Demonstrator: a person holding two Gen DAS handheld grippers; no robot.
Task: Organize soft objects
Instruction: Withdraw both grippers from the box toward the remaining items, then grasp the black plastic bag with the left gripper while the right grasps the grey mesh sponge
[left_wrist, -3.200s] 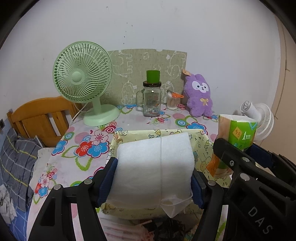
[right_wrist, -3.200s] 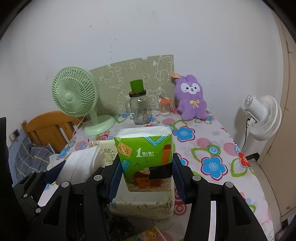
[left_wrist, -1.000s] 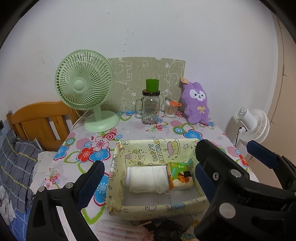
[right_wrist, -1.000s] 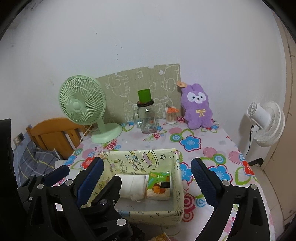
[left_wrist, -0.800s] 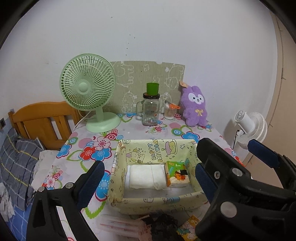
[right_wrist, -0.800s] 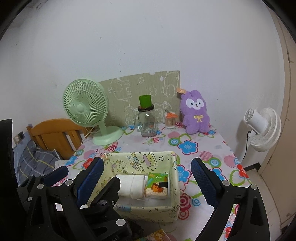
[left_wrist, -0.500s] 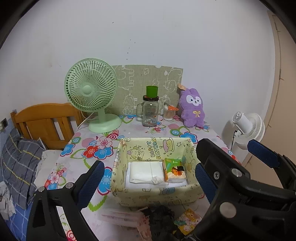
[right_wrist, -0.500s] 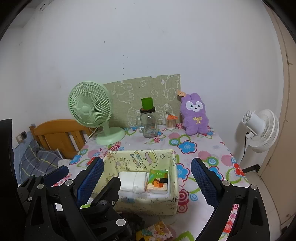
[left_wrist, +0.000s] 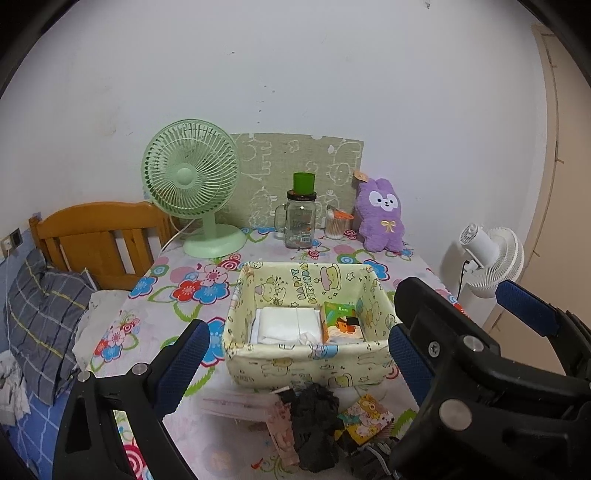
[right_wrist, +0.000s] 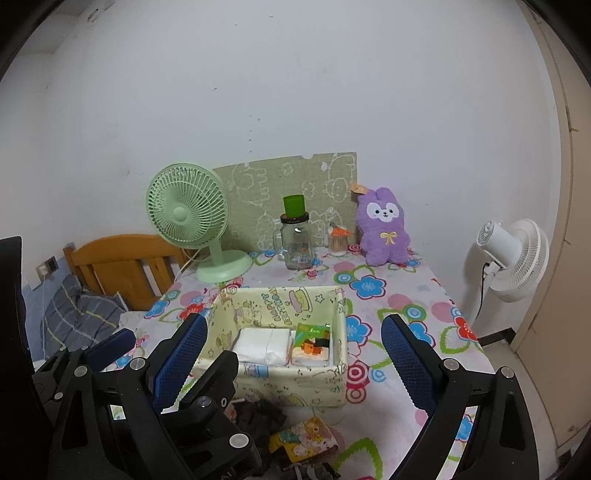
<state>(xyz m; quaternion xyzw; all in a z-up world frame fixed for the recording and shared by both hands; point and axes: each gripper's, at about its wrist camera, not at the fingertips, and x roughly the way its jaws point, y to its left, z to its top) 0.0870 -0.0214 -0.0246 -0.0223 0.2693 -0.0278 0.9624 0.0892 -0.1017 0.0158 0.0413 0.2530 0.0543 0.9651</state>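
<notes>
two soft packs fill the cloth bin (left_wrist: 306, 360), both grippers spread empty

Green fan (left_wrist: 192, 177); glass jar (left_wrist: 300, 221)

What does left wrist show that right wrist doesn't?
Left wrist only: the pink packet lying in front of the yellow fabric storage bin.
Right wrist only: the wall socket beside the wooden headboard.
Both: white tissue pack and green tissue pack side by side in the bin, purple plush rabbit, both grippers' jaws open.
</notes>
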